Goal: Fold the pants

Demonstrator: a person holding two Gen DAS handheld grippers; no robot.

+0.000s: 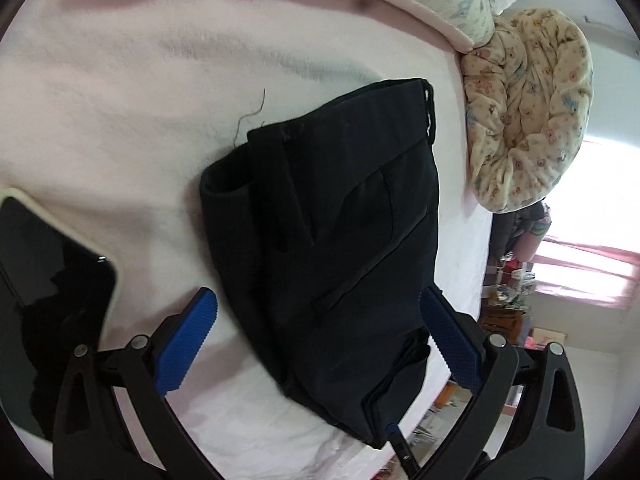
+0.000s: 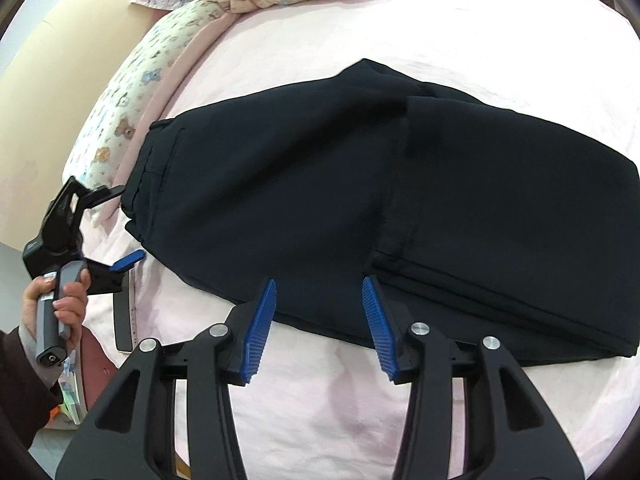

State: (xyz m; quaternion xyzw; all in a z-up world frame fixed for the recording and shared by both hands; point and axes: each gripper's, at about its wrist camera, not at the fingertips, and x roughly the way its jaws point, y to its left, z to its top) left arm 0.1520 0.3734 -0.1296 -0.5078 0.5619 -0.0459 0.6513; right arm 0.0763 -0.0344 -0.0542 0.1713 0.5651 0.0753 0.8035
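Observation:
Dark navy pants [image 1: 332, 248] lie folded into a thick bundle on a pink bed sheet [image 1: 120, 120]; they also show in the right wrist view [image 2: 360, 200]. My left gripper [image 1: 320, 296] is open, its blue pads on either side of the bundle's near end, holding nothing. It shows from outside in the right wrist view [image 2: 124, 224], held in a hand at the waistband end. My right gripper [image 2: 319, 284] is open and empty, just in front of the bundle's long near edge.
A patterned quilt [image 1: 528, 112] is bunched at the bed's head, also in the right wrist view [image 2: 132, 92]. A dark phone [image 1: 48, 264] lies on the sheet at the left. The bed edge [image 1: 480, 280] drops to a cluttered floor.

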